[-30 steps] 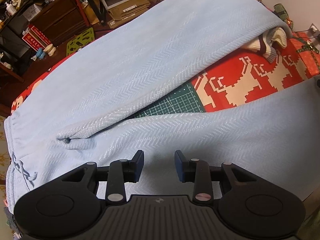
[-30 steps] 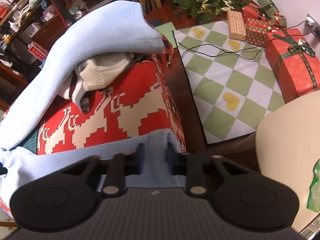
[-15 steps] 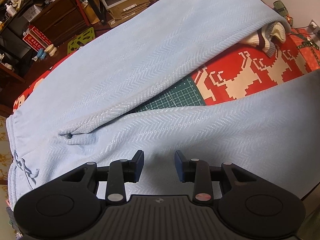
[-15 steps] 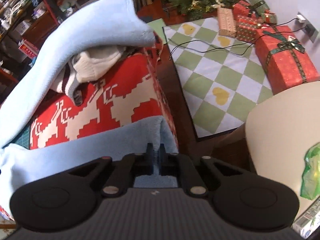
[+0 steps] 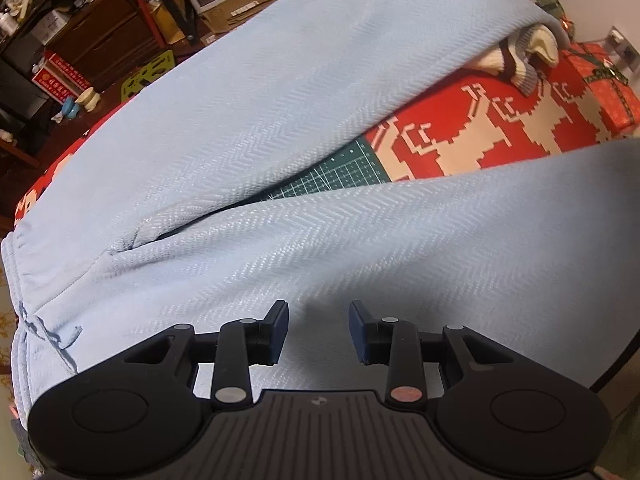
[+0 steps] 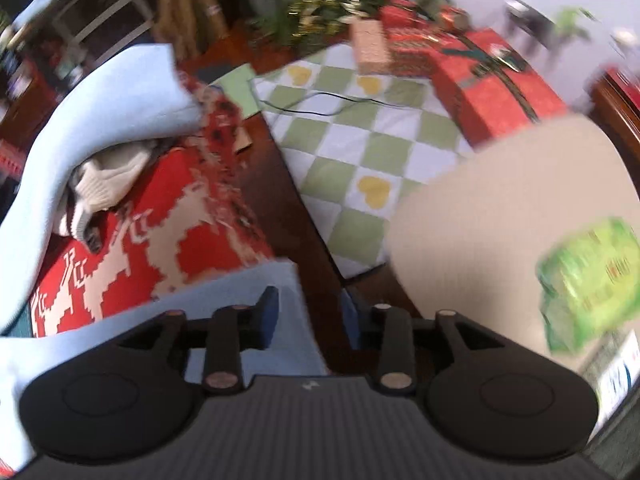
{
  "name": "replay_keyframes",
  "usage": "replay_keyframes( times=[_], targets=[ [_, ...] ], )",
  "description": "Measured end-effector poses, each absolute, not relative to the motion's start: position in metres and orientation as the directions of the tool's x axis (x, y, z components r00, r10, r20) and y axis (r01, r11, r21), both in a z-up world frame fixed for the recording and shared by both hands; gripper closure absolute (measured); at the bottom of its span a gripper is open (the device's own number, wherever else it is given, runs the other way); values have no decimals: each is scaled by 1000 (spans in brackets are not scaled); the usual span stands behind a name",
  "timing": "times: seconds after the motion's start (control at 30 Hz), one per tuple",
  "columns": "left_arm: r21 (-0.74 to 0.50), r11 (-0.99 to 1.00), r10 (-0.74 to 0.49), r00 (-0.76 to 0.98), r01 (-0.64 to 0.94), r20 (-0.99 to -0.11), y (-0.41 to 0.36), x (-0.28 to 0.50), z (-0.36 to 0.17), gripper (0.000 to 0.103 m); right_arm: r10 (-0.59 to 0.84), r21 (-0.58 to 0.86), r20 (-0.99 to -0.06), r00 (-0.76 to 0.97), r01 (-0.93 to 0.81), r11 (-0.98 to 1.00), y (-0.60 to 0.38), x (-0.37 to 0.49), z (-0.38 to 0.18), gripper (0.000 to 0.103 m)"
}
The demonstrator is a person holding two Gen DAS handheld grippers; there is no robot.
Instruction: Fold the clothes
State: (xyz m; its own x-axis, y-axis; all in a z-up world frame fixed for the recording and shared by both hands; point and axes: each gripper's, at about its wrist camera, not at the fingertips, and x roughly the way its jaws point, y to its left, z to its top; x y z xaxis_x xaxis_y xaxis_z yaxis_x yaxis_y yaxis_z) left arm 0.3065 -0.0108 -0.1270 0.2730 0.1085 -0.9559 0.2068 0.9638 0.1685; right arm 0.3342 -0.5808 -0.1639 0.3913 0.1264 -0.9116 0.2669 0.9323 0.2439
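Light blue herringbone trousers [image 5: 280, 120] lie spread over a red tablecloth [image 5: 480, 140] with a white deer pattern. Their two legs part in a V over a green cutting mat [image 5: 340, 178]. My left gripper [image 5: 318, 320] hovers open just above the near leg, nothing between its fingers. In the blurred right wrist view, my right gripper [image 6: 308, 304] stands open at the hem of the near leg [image 6: 240, 292]; the cloth lies under the left finger and is not pinched. The far leg [image 6: 112, 112] drapes over a cream knitted garment [image 6: 112, 180].
The table edge drops to a dark floor [image 6: 288, 208] with a green-and-white checked rug [image 6: 360, 140]. Red gift boxes [image 6: 492, 80] stand beyond it. A beige round surface [image 6: 500, 220] with a green bag [image 6: 588, 280] is at the right. Cluttered shelves [image 5: 100, 40] stand behind the table.
My right gripper, shut on the near leg's hem half a second ago, has opened and swung right. The left gripper has stayed open above the near leg.
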Motion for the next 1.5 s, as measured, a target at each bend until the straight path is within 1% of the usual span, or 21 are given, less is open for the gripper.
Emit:
replay_keyframes(
  times=[0.03, 0.1, 0.17, 0.23, 0.3, 0.4, 0.53, 0.67, 0.77, 0.87, 1.0, 1.13, 1.3, 1.5],
  targets=[
    [165, 965, 106, 269, 205, -957, -10, 306, -128, 70, 128, 252, -917, 377, 301, 920, -589, 322, -165, 59],
    [148, 971, 96, 256, 190, -962, -7, 306, -129, 70, 144, 277, -925, 351, 368, 887, -601, 294, -170, 54],
    [140, 974, 93, 246, 180, -965, -5, 306, -131, 70, 173, 322, -924, 340, 452, 832, -609, 263, -180, 44],
    [139, 974, 95, 238, 176, -967, -4, 306, -132, 70, 222, 389, -910, 350, 534, 751, -611, 235, -195, 28],
    [137, 976, 97, 227, 170, -969, -2, 305, -134, 70, 258, 434, -898, 355, 624, 650, -610, 210, -214, 27],
    [125, 981, 93, 209, 149, -974, 3, 303, -136, 70, 270, 546, -838, 474, 718, 432, -599, 174, -237, 25],
    [115, 985, 90, 189, 127, -978, 6, 300, -138, 70, 232, 655, -748, 622, 749, 102, -584, 125, -267, 25],
    [123, 980, 91, 191, 158, -977, -1, 298, -136, 70, 136, 707, -657, 742, 668, -232, -569, 76, -298, 25],
    [129, 972, 90, 195, 195, -977, -7, 298, -134, 70, 69, 737, -583, 810, 562, -376, -551, 62, -319, 25],
    [135, 964, 88, 202, 231, -975, -14, 300, -130, 70, 15, 756, -512, 859, 459, -466, -537, 53, -339, 23],
    [136, 945, 73, 214, 296, -974, -24, 303, -127, 70, -79, 781, -434, 897, 331, -530, -519, 39, -361, 18],
    [141, 916, 55, 229, 376, -972, -33, 304, -125, 70, -146, 788, -410, 900, 269, -554, -503, 21, -375, 17],
    [129, 883, 28, 223, 451, -974, -36, 304, -129, 70, -168, 781, -380, 909, 219, -584, -473, 18, -392, 17],
    [116, 828, -13, 226, 549, -974, -31, 299, -132, 70, -365, 778, -249, 897, -39, -627, -442, 33, -430, 17]
  ],
)
